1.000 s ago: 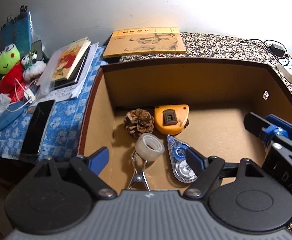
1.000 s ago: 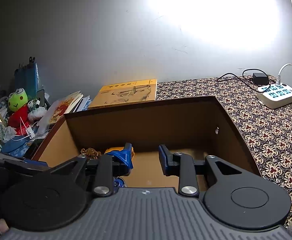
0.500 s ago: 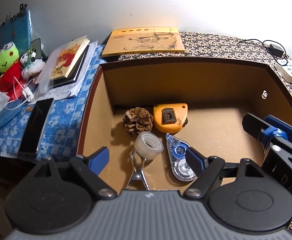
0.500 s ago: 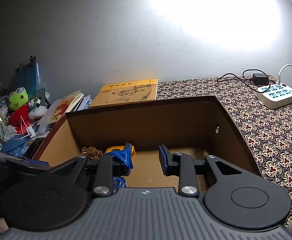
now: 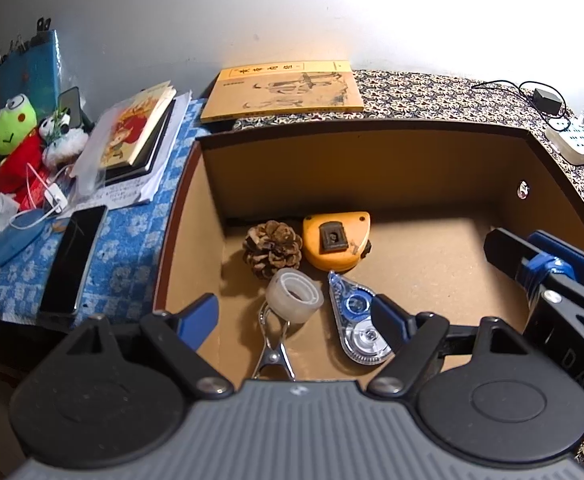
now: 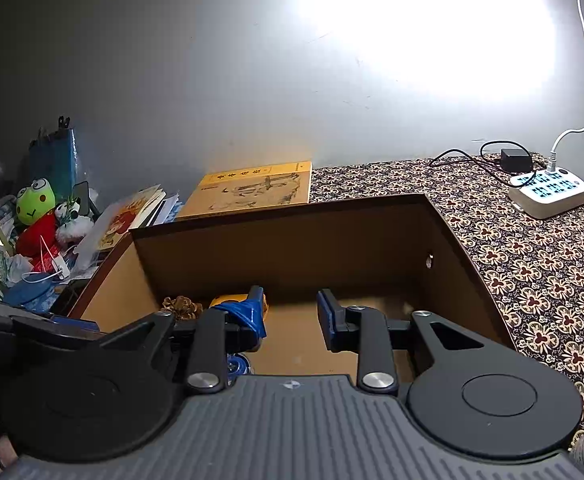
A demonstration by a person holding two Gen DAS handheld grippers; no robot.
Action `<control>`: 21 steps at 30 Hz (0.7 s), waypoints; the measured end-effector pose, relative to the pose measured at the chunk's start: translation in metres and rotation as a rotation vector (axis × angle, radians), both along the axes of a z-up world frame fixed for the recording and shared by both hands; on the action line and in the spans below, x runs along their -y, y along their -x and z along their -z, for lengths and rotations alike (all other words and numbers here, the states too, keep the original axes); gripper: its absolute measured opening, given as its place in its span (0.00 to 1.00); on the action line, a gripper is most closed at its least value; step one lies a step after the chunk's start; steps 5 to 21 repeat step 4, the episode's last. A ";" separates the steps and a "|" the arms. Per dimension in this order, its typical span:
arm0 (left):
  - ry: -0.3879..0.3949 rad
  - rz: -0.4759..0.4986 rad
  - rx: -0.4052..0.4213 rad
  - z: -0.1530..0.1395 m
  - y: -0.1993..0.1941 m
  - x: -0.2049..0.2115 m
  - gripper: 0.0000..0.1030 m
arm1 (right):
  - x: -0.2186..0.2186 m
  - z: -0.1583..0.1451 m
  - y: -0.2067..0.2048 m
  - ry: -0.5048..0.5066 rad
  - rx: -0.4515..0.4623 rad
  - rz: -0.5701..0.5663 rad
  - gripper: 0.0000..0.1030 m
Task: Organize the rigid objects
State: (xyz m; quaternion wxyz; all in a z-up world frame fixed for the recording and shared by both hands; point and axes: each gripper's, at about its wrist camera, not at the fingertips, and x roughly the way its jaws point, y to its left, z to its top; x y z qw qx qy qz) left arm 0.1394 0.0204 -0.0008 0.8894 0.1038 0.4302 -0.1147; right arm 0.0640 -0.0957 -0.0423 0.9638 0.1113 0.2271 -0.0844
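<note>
Hovering spread left tongs [image 5: 294,314] hiding metal clip [image 5: 274,354] base, empty right tongs [image 6: 290,314] parted, masking box [image 6: 464,256] contents.

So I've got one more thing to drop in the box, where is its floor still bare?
The right half of the box floor is bare, from the tape measure and correction tape across to the right wall, where the right gripper hangs. The left half is crowded: pine cone, tape roll and metal clip sit close together.

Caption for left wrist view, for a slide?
Open left tongs above a box holding pinecone, tape, clip.
</note>
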 end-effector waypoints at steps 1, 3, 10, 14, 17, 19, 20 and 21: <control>0.000 -0.002 0.001 0.000 0.000 0.000 0.78 | 0.000 0.000 0.000 0.000 -0.003 0.001 0.12; -0.003 -0.006 0.003 0.000 0.000 0.000 0.78 | 0.000 0.001 -0.001 -0.001 -0.006 -0.001 0.12; -0.004 -0.009 0.001 0.001 0.000 -0.001 0.78 | -0.001 0.001 -0.001 -0.002 -0.009 -0.002 0.12; -0.004 -0.009 0.001 0.001 0.000 -0.001 0.78 | -0.001 0.001 -0.001 -0.002 -0.009 -0.002 0.12; -0.004 -0.009 0.001 0.001 0.000 -0.001 0.78 | -0.001 0.001 -0.001 -0.002 -0.009 -0.002 0.12; -0.004 -0.009 0.001 0.001 0.000 -0.001 0.78 | -0.001 0.001 -0.001 -0.002 -0.009 -0.002 0.12; -0.004 -0.009 0.001 0.001 0.000 -0.001 0.78 | -0.001 0.001 -0.001 -0.002 -0.009 -0.002 0.12; -0.004 -0.009 0.001 0.001 0.000 -0.001 0.78 | -0.001 0.001 -0.001 -0.002 -0.009 -0.002 0.12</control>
